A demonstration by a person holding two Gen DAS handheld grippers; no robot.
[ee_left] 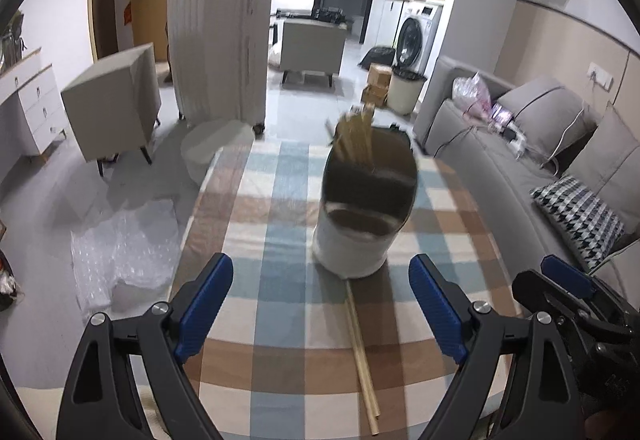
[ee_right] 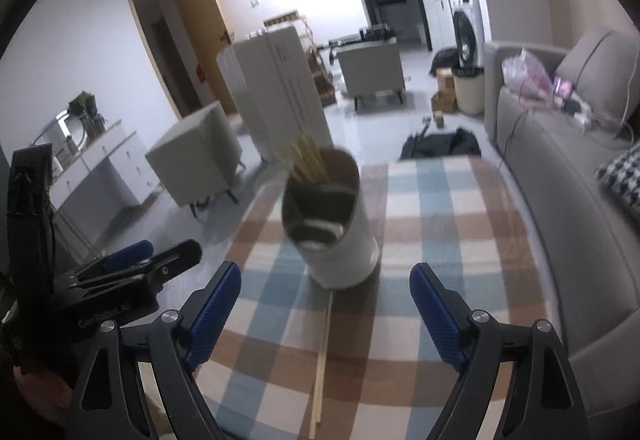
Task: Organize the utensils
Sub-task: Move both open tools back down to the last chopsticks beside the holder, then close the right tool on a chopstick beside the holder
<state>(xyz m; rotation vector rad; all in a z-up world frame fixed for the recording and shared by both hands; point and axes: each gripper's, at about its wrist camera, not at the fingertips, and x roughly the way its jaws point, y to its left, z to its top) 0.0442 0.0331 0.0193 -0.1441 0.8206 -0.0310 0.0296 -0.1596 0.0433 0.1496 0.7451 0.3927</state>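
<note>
Grippers first: the left gripper [ee_left: 320,312] and right gripper [ee_right: 326,314] both hang spread wide and hold nothing, flanking a loose pair of chopsticks [ee_left: 362,356] on the checked tablecloth [ee_left: 272,240]. Beyond stands the white utensil holder [ee_left: 360,216], already bristling with more chopsticks [ee_left: 354,138], likely this pair's destination.

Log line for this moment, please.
left: open, empty | right: open, empty | holder: upright, chopsticks inside | loose chopsticks: on tablecloth, touching holder base
</note>
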